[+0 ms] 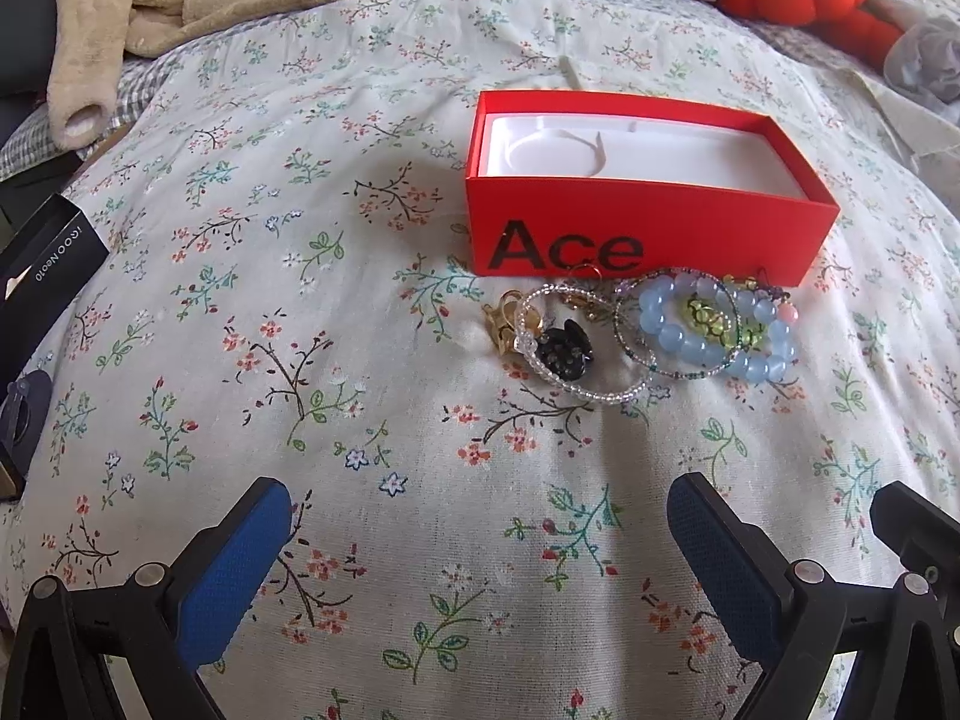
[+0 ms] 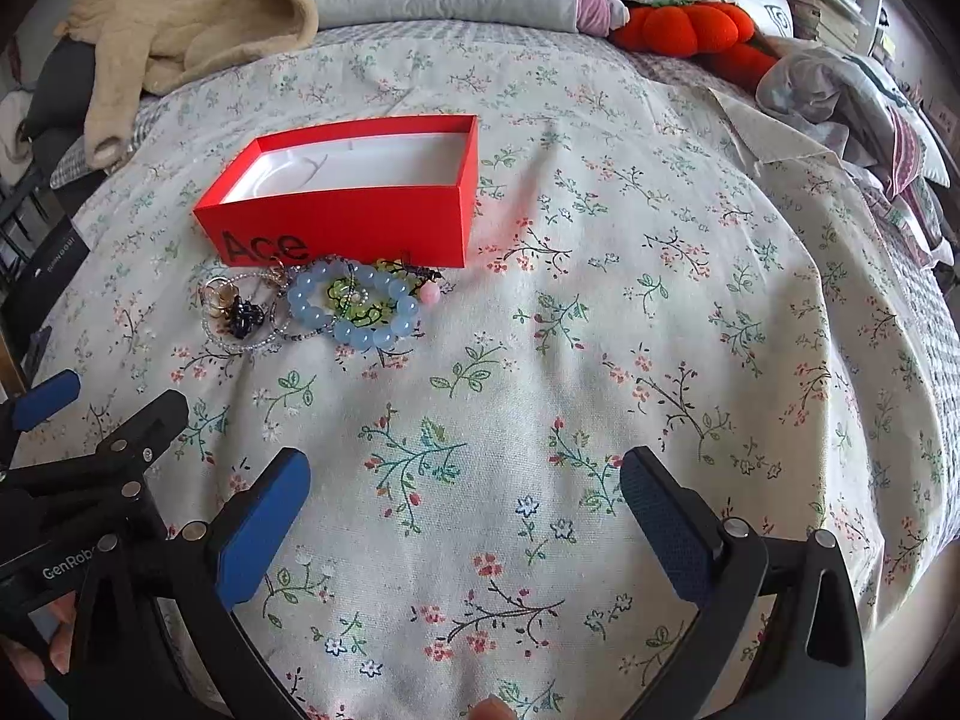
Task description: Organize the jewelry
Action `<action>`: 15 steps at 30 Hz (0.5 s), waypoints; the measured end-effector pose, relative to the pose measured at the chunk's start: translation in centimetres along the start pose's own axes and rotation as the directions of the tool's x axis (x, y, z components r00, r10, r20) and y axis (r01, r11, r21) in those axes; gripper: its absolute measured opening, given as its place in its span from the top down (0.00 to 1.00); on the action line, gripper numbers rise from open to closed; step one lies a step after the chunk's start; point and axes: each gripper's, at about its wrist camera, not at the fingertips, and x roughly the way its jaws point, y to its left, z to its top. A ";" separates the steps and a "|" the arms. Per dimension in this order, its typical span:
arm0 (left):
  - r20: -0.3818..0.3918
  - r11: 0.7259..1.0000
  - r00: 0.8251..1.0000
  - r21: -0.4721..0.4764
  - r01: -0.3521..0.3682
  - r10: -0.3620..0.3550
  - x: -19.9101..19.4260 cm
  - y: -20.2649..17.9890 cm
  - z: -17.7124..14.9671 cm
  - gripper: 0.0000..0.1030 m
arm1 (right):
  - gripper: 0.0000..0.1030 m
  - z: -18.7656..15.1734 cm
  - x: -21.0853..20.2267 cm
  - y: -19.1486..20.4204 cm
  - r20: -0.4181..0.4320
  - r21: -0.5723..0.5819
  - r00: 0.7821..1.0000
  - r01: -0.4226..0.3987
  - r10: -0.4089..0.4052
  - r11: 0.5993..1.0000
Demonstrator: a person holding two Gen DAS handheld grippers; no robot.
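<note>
Red Ace box [image 1: 648, 228] sits open w/ bead bracelets [image 1: 714, 324] piled just in front; left gripper [image 1: 477, 546] & right gripper [image 2: 465, 516] both spread, holding nothing.

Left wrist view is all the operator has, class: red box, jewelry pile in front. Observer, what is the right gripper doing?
Observer: The right gripper is open with nothing between its fingers, over bare bedspread, to the right of the jewelry pile.
Operator: Anything beyond the bed's far right corner?
Observer: Yes, what looks like stacked books, behind the crumpled grey cloth.
</note>
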 end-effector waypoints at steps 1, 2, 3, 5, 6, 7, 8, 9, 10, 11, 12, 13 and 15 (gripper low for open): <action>0.002 1.000 1.000 0.001 -0.003 0.003 0.0 0.0 -0.1 0.00 | 0.00 0.0 0.0 0.0 -0.001 0.001 1.000 -0.001 0.001 1.000; 0.003 1.000 1.000 0.000 -0.006 0.006 0.0 0.1 -0.1 0.00 | 0.00 0.0 0.0 0.0 -0.001 0.002 1.000 -0.003 0.003 1.000; 0.005 1.000 1.000 0.000 -0.009 0.009 -0.1 0.1 -0.1 0.00 | 0.00 0.0 0.0 0.0 0.000 0.004 1.000 -0.004 0.004 1.000; 0.008 1.000 1.000 0.000 -0.012 0.012 -0.1 0.1 -0.2 0.00 | 0.00 0.1 -0.1 0.0 0.002 0.005 1.000 -0.003 0.003 1.000; 0.009 1.000 1.000 -0.001 -0.012 0.012 -0.1 0.1 -0.2 0.00 | 0.00 0.1 -0.2 0.0 0.003 0.004 1.000 -0.003 0.003 1.000; 0.010 1.000 1.000 -0.001 -0.014 0.014 -0.1 0.2 -0.2 0.00 | 0.00 0.0 -0.2 0.0 0.004 0.003 1.000 -0.003 0.003 1.000; 0.010 1.000 1.000 -0.001 -0.015 0.015 -0.1 0.1 -0.2 0.00 | 0.00 0.1 -0.2 0.0 0.004 0.003 1.000 -0.003 0.003 1.000; 0.010 1.000 1.000 0.001 -0.015 0.015 0.0 0.1 -0.2 0.00 | 0.00 0.0 -0.3 0.0 0.005 0.003 1.000 -0.003 0.003 1.000; 0.009 1.000 1.000 0.003 -0.014 0.014 0.0 0.1 -0.2 0.00 | 0.00 0.0 -0.3 0.0 0.005 0.003 1.000 -0.001 0.001 1.000; 0.010 1.000 1.000 0.004 -0.014 0.014 0.0 0.0 -0.2 0.00 | 0.00 0.0 -0.3 0.1 0.004 0.004 1.000 0.000 0.000 1.000; 0.009 1.000 1.000 0.007 -0.015 0.015 0.0 0.0 -0.1 0.00 | 0.00 0.0 -0.3 0.1 0.005 0.003 1.000 0.002 -0.002 1.000; 0.007 1.000 1.000 0.012 -0.016 0.016 0.1 -0.1 -0.1 0.00 | 0.00 0.0 -0.3 0.2 0.005 0.001 1.000 0.003 -0.003 1.000; 0.005 1.000 1.000 0.016 -0.019 0.019 0.2 -0.1 -0.1 0.00 | 0.00 0.0 -0.3 0.3 0.007 -0.005 1.000 0.003 -0.003 1.000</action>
